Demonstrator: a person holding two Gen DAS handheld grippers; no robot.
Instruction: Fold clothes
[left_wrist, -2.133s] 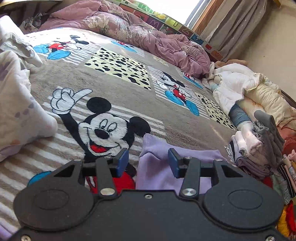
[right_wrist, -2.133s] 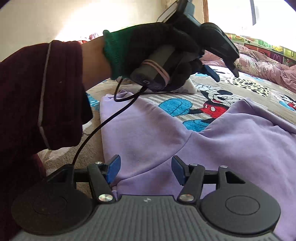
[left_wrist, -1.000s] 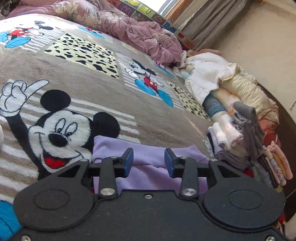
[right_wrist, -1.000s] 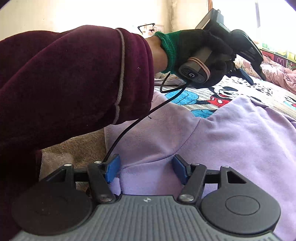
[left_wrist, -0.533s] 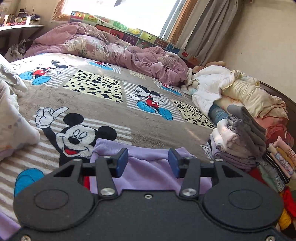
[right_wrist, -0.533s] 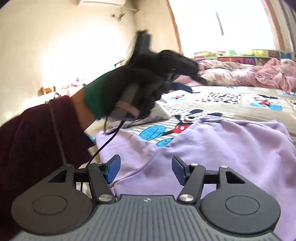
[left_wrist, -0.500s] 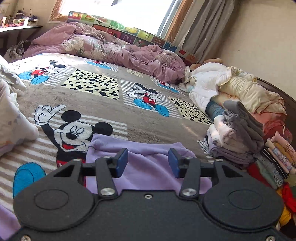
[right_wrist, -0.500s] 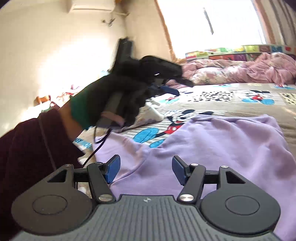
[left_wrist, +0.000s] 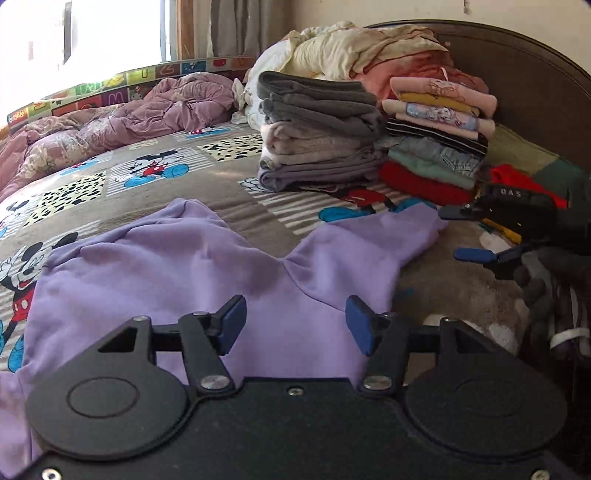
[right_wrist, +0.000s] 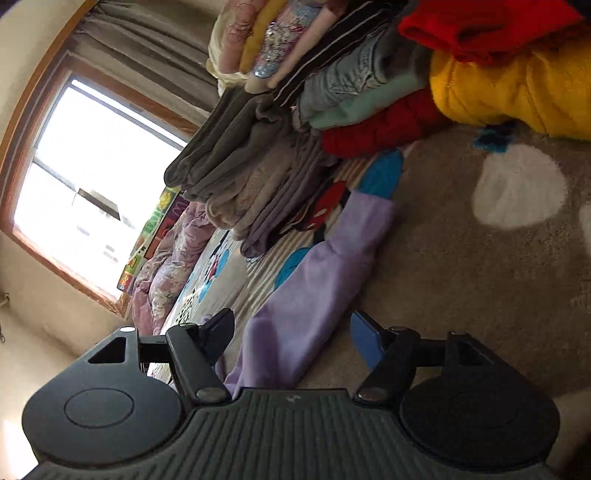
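The left gripper (left_wrist: 293, 321) is hovering open over the spread lilac fleece sweatshirt (left_wrist: 177, 273). Only the right wrist view is showing its sleeve (right_wrist: 325, 269) lying between the right gripper's (right_wrist: 293, 336) parted fingers.

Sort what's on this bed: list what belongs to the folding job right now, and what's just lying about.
In the job:
purple top, spread flat
its sleeve
left gripper, jaws open
right gripper, jaws open

Lying about:
grey folded stack
coloured folded stack
pink quilt
yellow plush item
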